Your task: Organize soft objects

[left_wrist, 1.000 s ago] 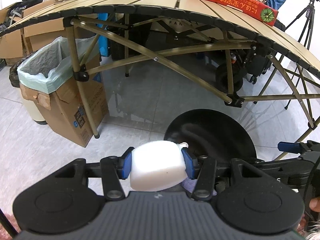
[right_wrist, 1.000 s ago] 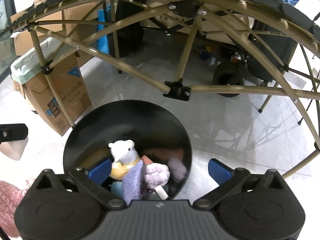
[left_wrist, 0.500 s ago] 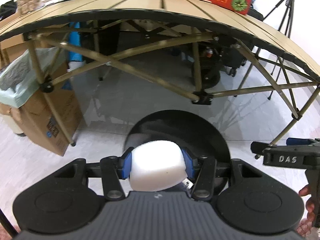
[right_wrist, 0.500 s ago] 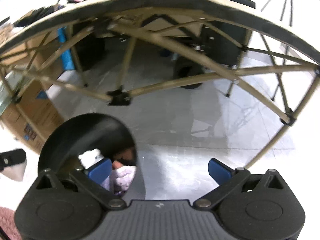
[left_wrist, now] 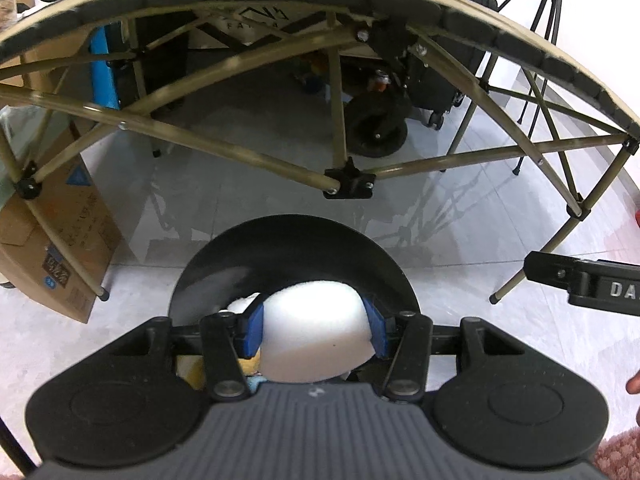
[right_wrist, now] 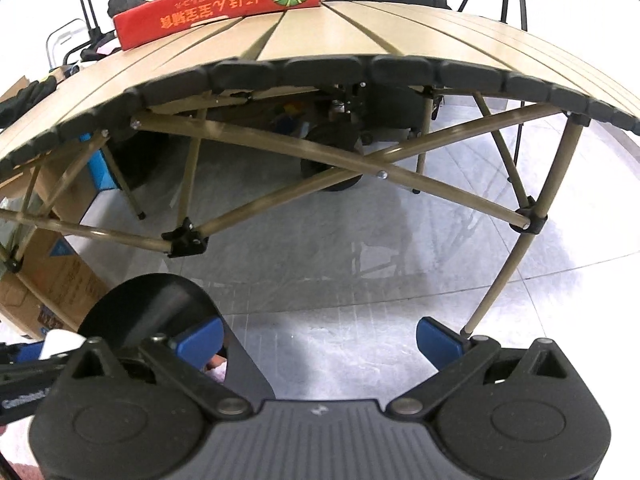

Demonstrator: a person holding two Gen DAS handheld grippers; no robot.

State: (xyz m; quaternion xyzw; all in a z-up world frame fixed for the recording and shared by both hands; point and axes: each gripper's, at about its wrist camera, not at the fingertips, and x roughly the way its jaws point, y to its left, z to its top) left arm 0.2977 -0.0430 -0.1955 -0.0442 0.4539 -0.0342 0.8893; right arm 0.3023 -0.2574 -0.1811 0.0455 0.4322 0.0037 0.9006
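My left gripper (left_wrist: 314, 330) is clamped on a white sponge (left_wrist: 316, 336), one blue pad on each side of it. The sponge hangs right over the black bin (left_wrist: 294, 254), just above its mouth. So I judge the drop is straight down, and this hand is the nearer one. Under the sponge I can see a bit of something yellow in the bin, but I cannot tell what.

My right gripper (right_wrist: 318, 338) has its fingers wide apart and holds nothing. From there the bin (right_wrist: 156, 304) lies off to the left, low down.

Past the bin stands a folding table (right_wrist: 400, 32) with a red box (right_wrist: 216, 8) on top. The box has writing, but I cannot read it. At the right of the left view, the other tool shows the letters "DA".
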